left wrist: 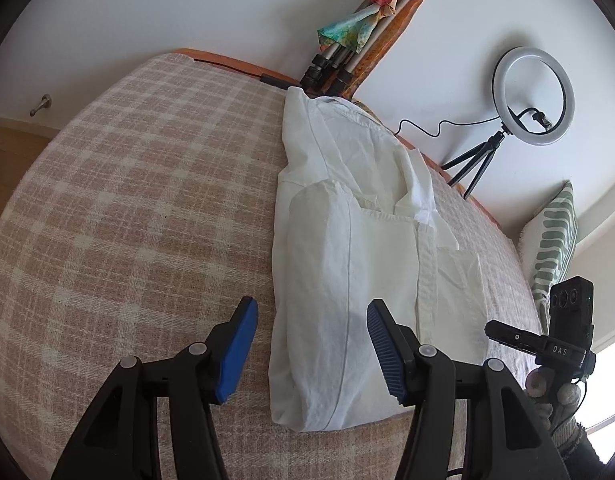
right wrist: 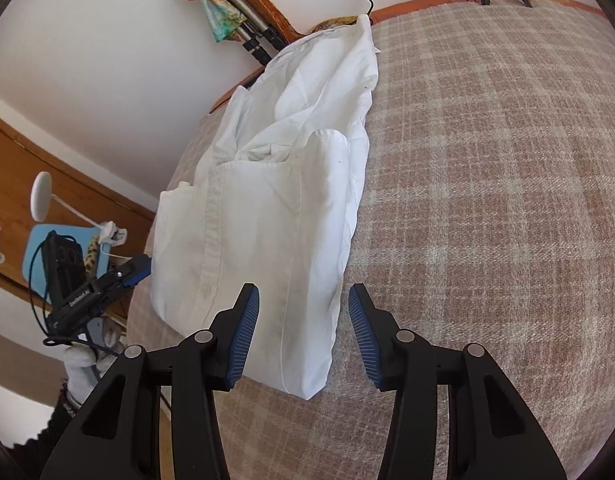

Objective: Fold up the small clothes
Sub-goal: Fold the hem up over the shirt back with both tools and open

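A white button shirt (left wrist: pixel 347 248) lies on the plaid bed cover (left wrist: pixel 127 220), folded lengthwise into a long strip with its sides turned in. It also shows in the right wrist view (right wrist: pixel 275 208). My left gripper (left wrist: pixel 311 344) is open and empty, hovering over the shirt's near left corner. My right gripper (right wrist: pixel 303 332) is open and empty, hovering over the shirt's near right corner. The right gripper also shows at the right edge of the left wrist view (left wrist: pixel 547 340), and the left gripper at the left of the right wrist view (right wrist: pixel 107 280).
A ring light on a small tripod (left wrist: pixel 531 96) stands at the bed's far edge with its cable. A folded tripod with a colourful scarf (left wrist: pixel 359 28) leans on the wall. A green striped pillow (left wrist: pixel 555 236) lies at the right. A desk with a white lamp (right wrist: pixel 41 196) stands left.
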`<control>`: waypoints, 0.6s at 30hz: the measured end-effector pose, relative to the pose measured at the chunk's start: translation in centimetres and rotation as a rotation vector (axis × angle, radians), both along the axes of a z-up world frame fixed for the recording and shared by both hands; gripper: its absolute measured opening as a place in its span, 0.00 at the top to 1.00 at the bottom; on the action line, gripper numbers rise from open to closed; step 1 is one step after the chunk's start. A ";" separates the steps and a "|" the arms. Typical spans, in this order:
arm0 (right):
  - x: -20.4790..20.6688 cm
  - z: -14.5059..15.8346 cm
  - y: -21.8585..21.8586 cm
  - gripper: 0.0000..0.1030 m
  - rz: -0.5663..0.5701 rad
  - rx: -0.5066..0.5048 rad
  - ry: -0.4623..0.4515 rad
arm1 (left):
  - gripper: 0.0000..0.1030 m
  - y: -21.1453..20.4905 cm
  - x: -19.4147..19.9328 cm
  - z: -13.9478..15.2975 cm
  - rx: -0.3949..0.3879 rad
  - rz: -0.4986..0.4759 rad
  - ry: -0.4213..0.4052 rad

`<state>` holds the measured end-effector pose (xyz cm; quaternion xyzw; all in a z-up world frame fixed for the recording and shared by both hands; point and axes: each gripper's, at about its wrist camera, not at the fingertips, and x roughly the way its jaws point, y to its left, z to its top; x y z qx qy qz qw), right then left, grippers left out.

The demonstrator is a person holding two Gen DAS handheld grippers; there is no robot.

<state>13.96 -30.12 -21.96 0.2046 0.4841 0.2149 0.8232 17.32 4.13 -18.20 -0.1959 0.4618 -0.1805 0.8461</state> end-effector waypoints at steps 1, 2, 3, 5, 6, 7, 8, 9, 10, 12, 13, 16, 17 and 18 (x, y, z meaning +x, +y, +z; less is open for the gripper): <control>0.1 0.2 0.1 0.55 0.001 -0.011 -0.012 | 0.46 -0.2 0.2 0.1 0.009 -0.004 -0.007; 0.4 0.4 0.2 0.57 0.004 -0.016 -0.024 | 0.48 -0.4 0.4 0.1 0.026 -0.006 -0.014; 0.6 0.5 0.4 0.58 0.009 -0.019 -0.031 | 0.54 -0.6 0.7 0.1 0.043 -0.007 -0.018; 1.0 0.7 0.8 0.59 0.020 -0.040 -0.040 | 0.65 -1.2 1.1 0.0 0.058 -0.029 -0.023; 1.2 0.7 1.0 0.62 0.026 -0.051 -0.043 | 0.70 -1.4 1.4 -0.2 0.059 -0.040 -0.021; 1.4 0.6 1.3 0.64 0.032 -0.062 -0.044 | 0.76 -1.5 1.6 -0.4 0.057 -0.048 -0.016; 1.7 0.5 1.4 0.69 0.035 -0.068 -0.041 | 0.81 -1.5 1.9 -0.6 0.046 -0.054 -0.007; 1.8 0.4 1.4 0.80 0.036 -0.065 -0.037 | 0.89 -1.4 2.0 -0.7 0.031 -0.053 0.000; 2.0 0.3 1.2 0.86 0.036 -0.061 -0.032 | 0.93 -1.2 2.0 -0.7 0.005 -0.054 0.004; 2.0 0.4 0.4 0.92 0.041 -0.006 -0.025 | 0.96 -0.4 1.8 -0.5 -0.138 -0.070 0.021; 1.8 0.5 -0.1 0.92 0.047 0.044 -0.025 | 0.96 0.2 1.7 -0.4 -0.228 -0.078 0.030; 1.9 0.3 -1.1 0.94 0.041 0.062 -0.040 | 0.96 0.4 2.5 -0.3 -0.154 -0.075 -0.005; 2.2 -0.1 -1.2 0.94 0.034 0.052 -0.028 | 0.96 0.5 3.2 -0.9 -0.128 -0.069 0.010; 2.5 -0.6 -1.4 0.94 0.029 0.056 -0.011 | 0.94 0.5 3.8 -1.7 -0.126 -0.071 0.033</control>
